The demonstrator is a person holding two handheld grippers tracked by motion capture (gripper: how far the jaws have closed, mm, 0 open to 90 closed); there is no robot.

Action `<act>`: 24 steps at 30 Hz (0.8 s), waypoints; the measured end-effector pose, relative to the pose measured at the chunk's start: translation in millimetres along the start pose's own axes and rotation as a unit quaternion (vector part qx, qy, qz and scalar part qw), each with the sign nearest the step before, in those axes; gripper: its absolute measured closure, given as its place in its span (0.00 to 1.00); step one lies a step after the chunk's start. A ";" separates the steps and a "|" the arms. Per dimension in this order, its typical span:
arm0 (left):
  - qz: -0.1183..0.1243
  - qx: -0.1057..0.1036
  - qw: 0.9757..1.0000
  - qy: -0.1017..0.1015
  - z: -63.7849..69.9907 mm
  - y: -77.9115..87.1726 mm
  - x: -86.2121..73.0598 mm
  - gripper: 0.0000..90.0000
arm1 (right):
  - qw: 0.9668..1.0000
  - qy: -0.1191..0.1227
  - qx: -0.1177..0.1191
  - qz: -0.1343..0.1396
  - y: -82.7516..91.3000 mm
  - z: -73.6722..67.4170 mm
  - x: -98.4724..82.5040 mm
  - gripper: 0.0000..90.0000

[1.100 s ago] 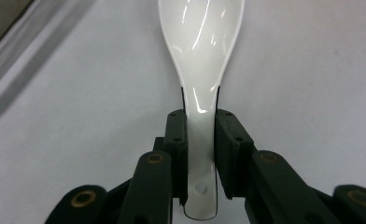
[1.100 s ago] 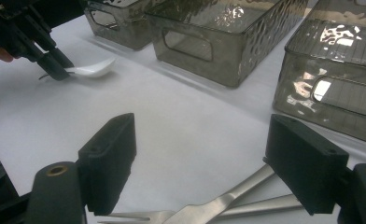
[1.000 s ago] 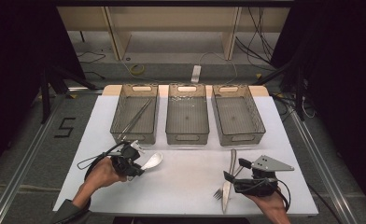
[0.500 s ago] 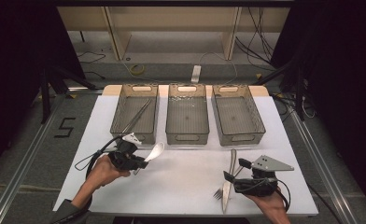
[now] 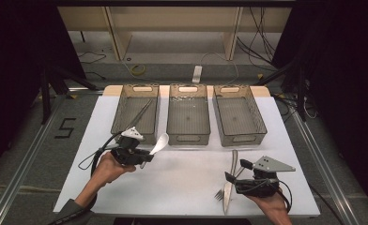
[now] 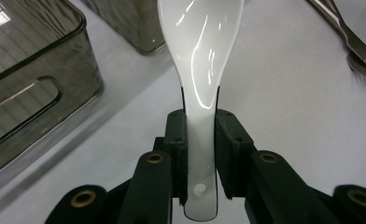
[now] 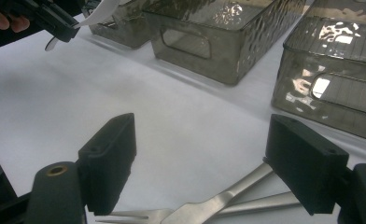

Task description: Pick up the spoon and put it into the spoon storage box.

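High view puts your left gripper (image 5: pixel 142 157) just short of the left bin (image 5: pixel 136 115), with bare white bench (image 5: pixel 182 180) open toward the middle bin (image 5: pixel 187 117). Your jaws are clenched on the handle of the white spoon (image 6: pixel 199 93), whose bowl sticks out toward that left bin. Your right gripper (image 7: pixel 200 158) stands released over the fork (image 7: pixel 204 210) and knife (image 5: pixel 229 185), well clear of it.

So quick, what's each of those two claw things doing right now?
Left gripper: closed on the handle of a white ceramic spoon.
Right gripper: open, holding nothing, over a fork and knife.
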State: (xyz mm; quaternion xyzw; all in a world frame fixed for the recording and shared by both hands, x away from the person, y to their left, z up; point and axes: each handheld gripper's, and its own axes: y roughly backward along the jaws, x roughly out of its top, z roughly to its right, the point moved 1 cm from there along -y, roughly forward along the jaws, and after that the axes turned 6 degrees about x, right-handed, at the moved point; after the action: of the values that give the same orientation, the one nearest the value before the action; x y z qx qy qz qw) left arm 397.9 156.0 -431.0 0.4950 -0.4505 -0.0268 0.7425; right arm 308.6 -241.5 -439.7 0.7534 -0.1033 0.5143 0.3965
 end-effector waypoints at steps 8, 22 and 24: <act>0.013 -0.004 1.000 -0.009 7.1 -5.4 18.3 0.84 | 1.000 0.001 -0.002 -0.004 -1.0 1.4 -1.1 0.28; 0.040 0.011 0.999 -0.004 -0.3 -24.0 66.1 0.84 | 1.000 -0.002 -0.001 -0.002 -0.2 2.8 -1.1 0.28; 0.045 0.011 0.999 -0.001 -4.0 -24.8 72.9 0.84 | 1.000 0.000 -0.001 -0.001 0.0 2.6 -1.2 0.28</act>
State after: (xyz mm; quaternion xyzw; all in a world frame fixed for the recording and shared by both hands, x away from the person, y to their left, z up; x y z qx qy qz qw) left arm 454.0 110.8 -403.5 0.4827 -0.4735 0.0111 0.7367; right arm 309.9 -243.6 -441.2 0.7534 -0.1027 0.5136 0.3976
